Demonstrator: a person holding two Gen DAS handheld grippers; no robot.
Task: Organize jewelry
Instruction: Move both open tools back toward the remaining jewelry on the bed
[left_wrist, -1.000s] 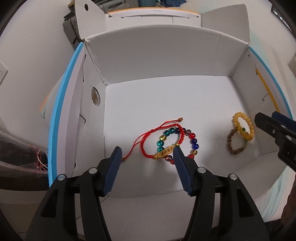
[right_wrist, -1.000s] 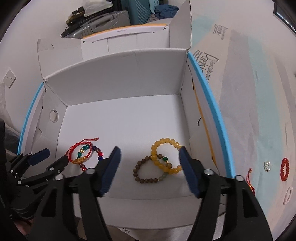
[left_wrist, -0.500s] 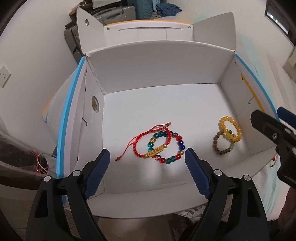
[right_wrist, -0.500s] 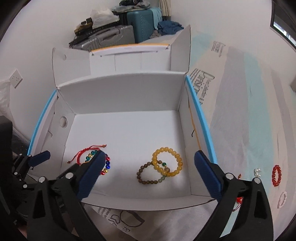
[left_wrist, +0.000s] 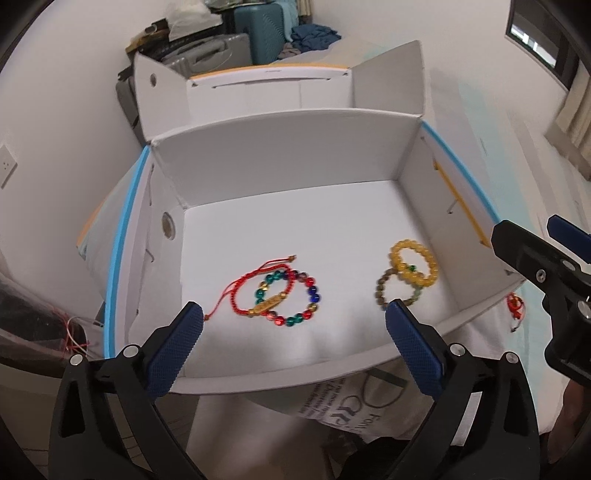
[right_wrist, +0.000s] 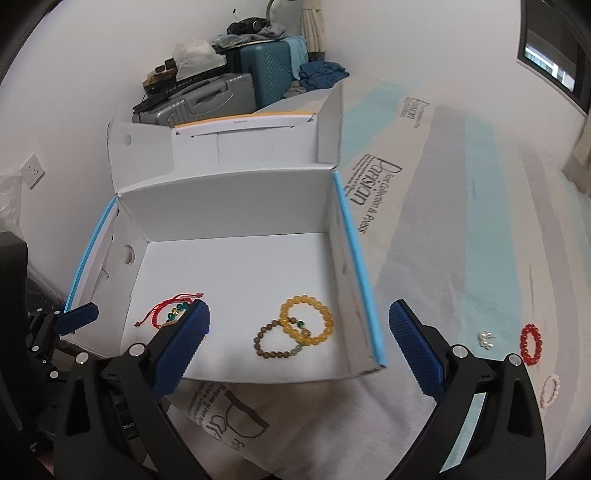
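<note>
Both hand-held grippers, left (left_wrist: 293, 332) and right (right_wrist: 299, 332), gape wide with nothing between their blue pads, the left's jaws having just been opening. Inside the open white cardboard box (left_wrist: 295, 177) lie a red cord bracelet (left_wrist: 258, 291) overlapping a multicoloured glass-bead bracelet (left_wrist: 295, 299), and a yellow bead bracelet (left_wrist: 413, 264) overlapping a brown bead bracelet (left_wrist: 391, 288).

The right gripper's (right_wrist: 297, 325) near pad hides part of the multicoloured bead bracelet (right_wrist: 176, 310); box print (right_wrist: 373, 192) is unreadably small.

Four bracelets (left_wrist: 291, 295) in one box (left_wrist: 280, 155), three (right_wrist: 531, 343) outside
</note>
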